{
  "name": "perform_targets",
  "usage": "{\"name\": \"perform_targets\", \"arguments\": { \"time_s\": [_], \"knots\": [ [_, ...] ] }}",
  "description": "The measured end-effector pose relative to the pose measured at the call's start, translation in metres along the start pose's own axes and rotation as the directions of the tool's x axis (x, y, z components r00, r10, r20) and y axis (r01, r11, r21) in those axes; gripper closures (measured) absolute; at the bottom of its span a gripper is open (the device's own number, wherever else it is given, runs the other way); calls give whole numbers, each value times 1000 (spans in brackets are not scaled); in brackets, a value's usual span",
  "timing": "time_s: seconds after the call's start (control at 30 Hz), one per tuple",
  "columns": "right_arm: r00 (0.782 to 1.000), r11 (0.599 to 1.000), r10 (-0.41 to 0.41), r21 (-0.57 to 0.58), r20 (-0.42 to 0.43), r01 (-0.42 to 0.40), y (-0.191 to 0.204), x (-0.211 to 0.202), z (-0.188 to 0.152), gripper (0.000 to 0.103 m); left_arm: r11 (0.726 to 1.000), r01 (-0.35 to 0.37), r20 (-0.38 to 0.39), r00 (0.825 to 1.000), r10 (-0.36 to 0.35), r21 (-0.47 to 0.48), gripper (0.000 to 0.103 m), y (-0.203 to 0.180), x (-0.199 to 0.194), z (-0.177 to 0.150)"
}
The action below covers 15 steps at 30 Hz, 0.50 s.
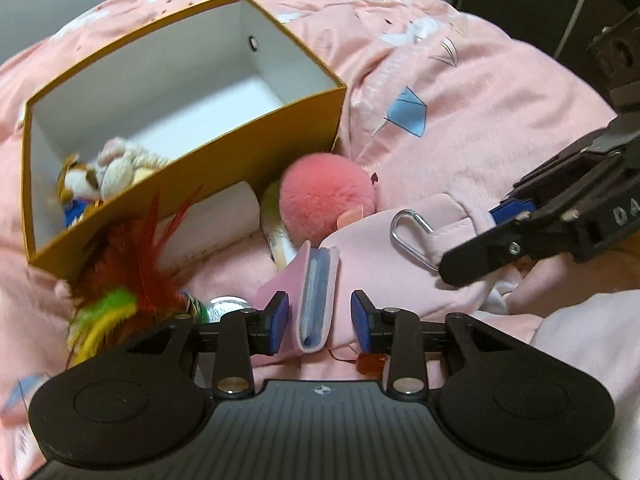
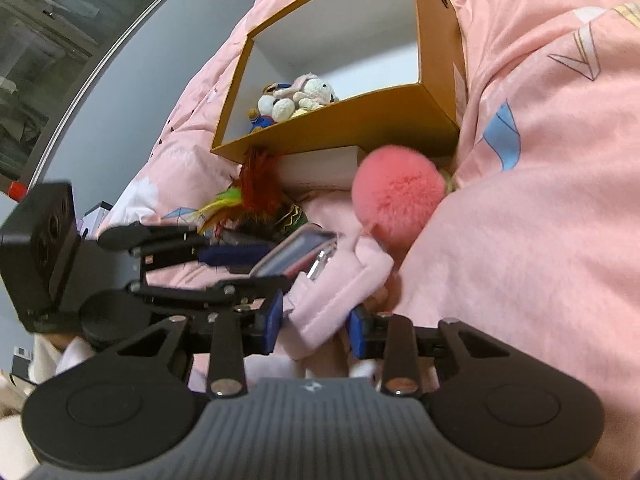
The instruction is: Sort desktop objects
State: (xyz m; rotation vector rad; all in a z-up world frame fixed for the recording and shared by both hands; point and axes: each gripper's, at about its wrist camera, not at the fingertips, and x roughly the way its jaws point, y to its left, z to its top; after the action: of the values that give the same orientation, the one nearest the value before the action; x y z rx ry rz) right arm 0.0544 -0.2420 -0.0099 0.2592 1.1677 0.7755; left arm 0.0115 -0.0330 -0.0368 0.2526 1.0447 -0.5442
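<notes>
Left gripper (image 1: 319, 318) jaws apart, pink pouch (image 1: 384, 276) flap between pads, untouched. Right gripper (image 2: 316, 326) half-closed around pouch strap end, contact unclear. Pink pompom (image 1: 326, 198) just beyond pouch; orange box (image 1: 256, 148) behind, plush toys (image 1: 108, 174) inside; feather toy (image 1: 132, 276) left.

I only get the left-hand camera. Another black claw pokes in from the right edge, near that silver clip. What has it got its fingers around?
Observer: The right claw straddles the padded end of the pale pink pouch. Fabric fills the gap between its pads, but I can't tell whether they are pressing.
Operator: Funny, I thought it was after the clip. What's in the room beyond the bedding? I only see a grey smudge.
Observer: From the right-hand camera it's a grey wall with a glass panel set in a curved-looking frame, off to the left of the orange box.
</notes>
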Motion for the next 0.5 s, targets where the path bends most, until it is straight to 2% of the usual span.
{"name": "perform_targets", "arguments": {
  "time_s": [0.17,0.2,0.3,0.5],
  "knots": [
    [999,999,-18,-50,31,19,8,0,-3,69,998,-54,-72,996,55,19,62,3,20,9],
    [999,999,-17,-49,34,18,8,1,-2,69,999,-51,-74,996,52,19,62,4,22,10],
    [999,999,-7,-36,46,9,6,3,2,69,999,-40,-69,997,41,15,71,4,24,11],
    [997,995,-4,-100,83,13,18,0,2,74,997,-68,-43,997,67,-39,78,13,15,6]
  ]
}}
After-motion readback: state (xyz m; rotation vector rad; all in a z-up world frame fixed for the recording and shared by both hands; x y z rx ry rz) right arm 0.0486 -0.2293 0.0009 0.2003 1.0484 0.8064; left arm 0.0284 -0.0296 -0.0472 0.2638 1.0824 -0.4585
